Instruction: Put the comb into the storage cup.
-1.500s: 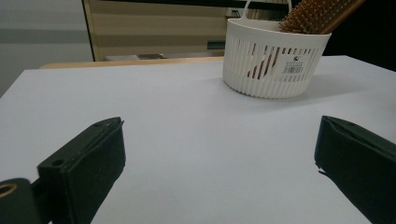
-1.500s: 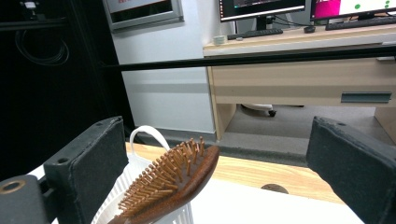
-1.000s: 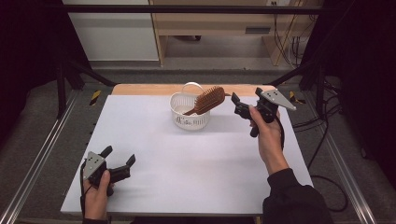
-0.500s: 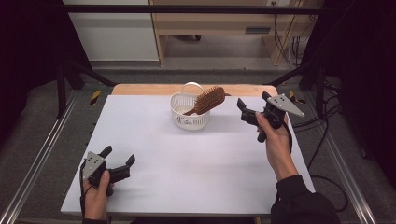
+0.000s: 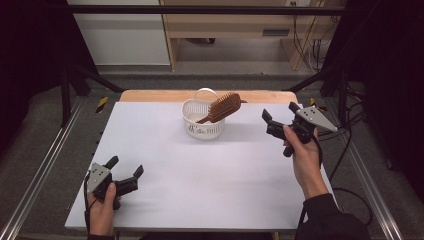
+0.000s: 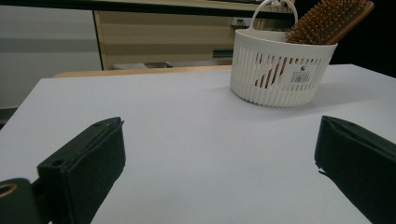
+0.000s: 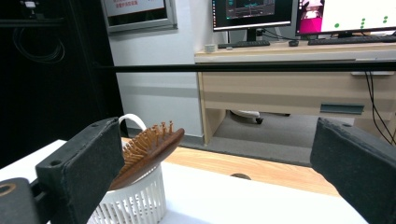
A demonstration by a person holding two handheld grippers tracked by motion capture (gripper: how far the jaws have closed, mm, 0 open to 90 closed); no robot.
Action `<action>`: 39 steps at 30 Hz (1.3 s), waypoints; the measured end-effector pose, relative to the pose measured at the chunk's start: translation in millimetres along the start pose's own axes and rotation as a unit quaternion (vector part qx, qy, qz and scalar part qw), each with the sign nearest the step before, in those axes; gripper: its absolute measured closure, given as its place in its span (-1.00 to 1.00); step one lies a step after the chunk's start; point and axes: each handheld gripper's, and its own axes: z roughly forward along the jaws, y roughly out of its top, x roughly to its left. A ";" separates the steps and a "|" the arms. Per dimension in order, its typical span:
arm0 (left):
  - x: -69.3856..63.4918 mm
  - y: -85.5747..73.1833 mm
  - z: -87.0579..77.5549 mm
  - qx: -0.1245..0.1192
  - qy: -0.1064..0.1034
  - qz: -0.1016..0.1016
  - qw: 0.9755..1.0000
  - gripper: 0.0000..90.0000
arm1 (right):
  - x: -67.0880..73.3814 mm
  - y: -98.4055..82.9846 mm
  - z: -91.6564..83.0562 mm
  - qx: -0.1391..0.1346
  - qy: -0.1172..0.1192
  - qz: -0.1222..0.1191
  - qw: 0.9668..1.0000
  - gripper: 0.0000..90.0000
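basket: white, slatted wall, small white barcode label
hairbrush: brown wood, orange-brown bristles
desk: pale white top, light wood strip at the far edge
left claw: black jaws
right claw: black, grey plate

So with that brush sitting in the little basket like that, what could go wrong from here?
The hairbrush leans handle-down in the white basket, its bristled head poking out past the rim, so a knock from the right tool, which is open and raised nearby, might tip it out. The basket looks light and stands unheld, so it could slide or topple if bumped. The left tool is open far away at the table's near edge, probably too far to steady it.
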 end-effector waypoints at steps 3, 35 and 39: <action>-0.9 -0.1 0.0 -0.001 -0.002 0.003 1.000 -0.96 | -2.4 0.6 -3.7 0.000 -0.002 0.002 1.000 -0.96; 6.0 1.7 -13.9 -0.025 -0.002 -0.002 1.000 -0.96 | -41.8 -25.2 -72.9 0.002 -0.016 -0.004 1.000 -0.92; 3.6 1.0 -14.8 -0.024 -0.010 0.007 1.000 -0.97 | -47.7 -31.7 -82.6 0.001 -0.019 -0.005 1.000 -0.92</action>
